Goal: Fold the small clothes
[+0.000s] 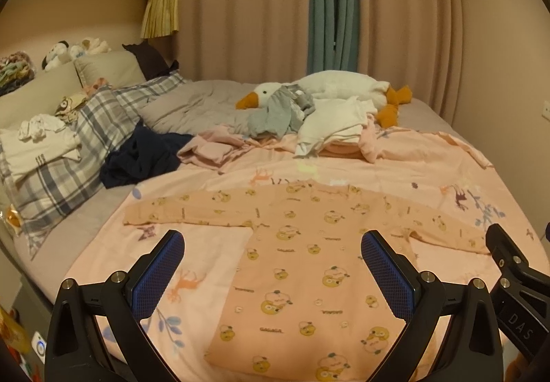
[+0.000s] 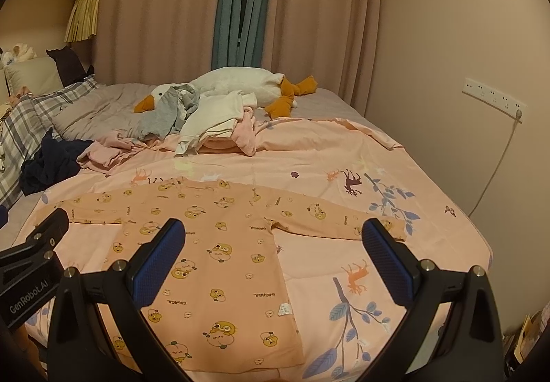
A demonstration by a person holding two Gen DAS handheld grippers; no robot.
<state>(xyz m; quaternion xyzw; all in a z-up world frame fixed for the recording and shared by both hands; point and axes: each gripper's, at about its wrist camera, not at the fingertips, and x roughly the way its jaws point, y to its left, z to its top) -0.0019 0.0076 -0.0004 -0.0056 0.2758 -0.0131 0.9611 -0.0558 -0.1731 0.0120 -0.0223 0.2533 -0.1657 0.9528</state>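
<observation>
Peach cotton shirt (image 1: pixel 302 265) lies flat on the bedspread (image 1: pixel 395 172), sleeves spread sideways, hem toward the grippers. Left gripper (image 1: pixel 271 272) and right gripper (image 2: pixel 273 261) hover above it, fingers spread wide and empty; each is nearer its own sleeve.

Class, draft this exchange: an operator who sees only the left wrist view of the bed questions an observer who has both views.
Operator: Is the right tool open?
Observer: Yes. The right tool is open and empty, above the peach shirt.
Operator: What is on the wall to the right?
Observer: A white socket strip, with one cable plugged in and hanging down beside the bed.
</observation>
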